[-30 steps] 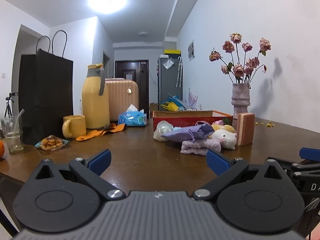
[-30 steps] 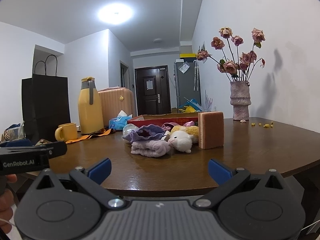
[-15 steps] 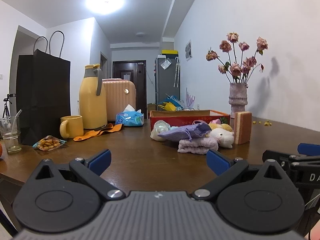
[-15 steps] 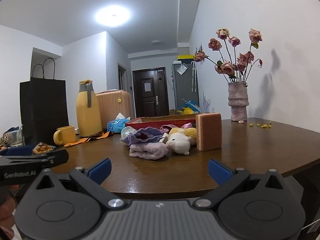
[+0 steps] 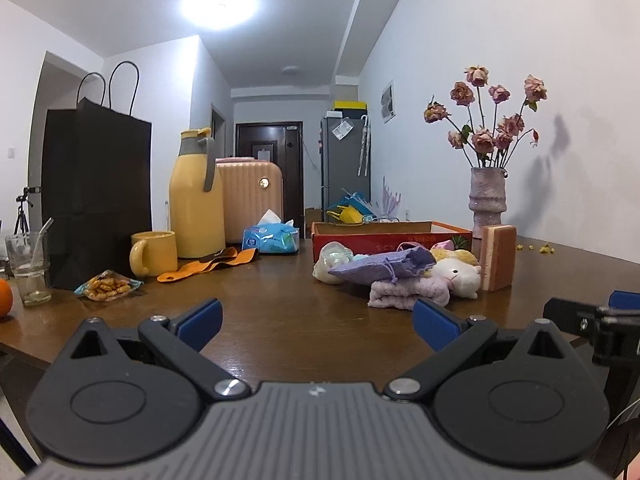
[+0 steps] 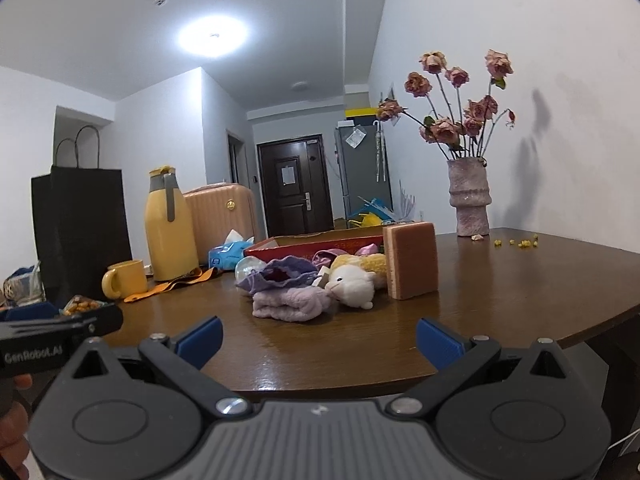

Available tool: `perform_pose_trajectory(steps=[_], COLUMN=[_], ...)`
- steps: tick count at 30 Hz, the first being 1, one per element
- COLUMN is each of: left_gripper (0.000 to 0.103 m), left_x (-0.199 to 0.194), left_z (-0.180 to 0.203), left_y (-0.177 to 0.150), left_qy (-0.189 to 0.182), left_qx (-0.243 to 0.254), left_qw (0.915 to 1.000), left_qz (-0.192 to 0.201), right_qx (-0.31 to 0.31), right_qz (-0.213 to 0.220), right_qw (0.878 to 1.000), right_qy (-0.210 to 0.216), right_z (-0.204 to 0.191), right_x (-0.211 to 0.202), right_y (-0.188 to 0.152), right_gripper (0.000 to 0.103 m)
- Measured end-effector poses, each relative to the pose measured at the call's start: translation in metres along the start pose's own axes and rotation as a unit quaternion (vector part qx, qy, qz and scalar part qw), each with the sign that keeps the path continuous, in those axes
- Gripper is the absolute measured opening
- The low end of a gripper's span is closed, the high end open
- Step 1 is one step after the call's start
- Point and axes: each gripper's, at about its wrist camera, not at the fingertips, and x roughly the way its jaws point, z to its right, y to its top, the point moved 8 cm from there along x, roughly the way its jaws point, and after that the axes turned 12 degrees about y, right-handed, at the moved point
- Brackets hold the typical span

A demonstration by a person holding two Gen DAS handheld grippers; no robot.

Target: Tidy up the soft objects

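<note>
Plush sheep (image 6: 352, 285) on lilac towel (image 6: 289, 304) ahead; my left hand-held gripper (image 5: 316, 320) and right hand-held gripper (image 6: 318, 334) both gape wide, empty, short of the tabletop (image 6: 500, 280).

A: Left claw (image 5: 316, 316)?
B: Level, pointing forward, low at the near edge of the counter (image 5: 280, 332). Jaws spread wide, blue fingertips (image 5: 200, 318) well apart, nothing between them. Its black body also shows at the left edge of the right wrist view.

A: Right claw (image 6: 318, 338)?
B: Same pose: level, jaws wide apart, blue fingertips (image 6: 438, 342) empty. It sits just beside the left one; one fingertip pokes in at the right edge of the left wrist view.

A: Hands?
B: One hand (image 6: 14, 416), part seen, gripping the left claw's handle. The other cannot be made out.
</note>
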Motion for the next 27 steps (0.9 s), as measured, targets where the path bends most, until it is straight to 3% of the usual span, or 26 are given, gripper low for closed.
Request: perform_pose_trajectory(steps=[27], left_gripper=[0.103], left_x=[-0.0026], left_z=[-0.0029], left_y=[0.007], left_qy=[0.005], left_qx=[0.001], left_qw=[0.9999], left_qz=[0.016], right_qx=[-0.006], right_qz=[-0.006], right_qw=[1.0], right_qy=[0.003], right_z=[-0.0054], right_x=[0.0024], right_y=[-0.0022], right_gripper=[0.103])
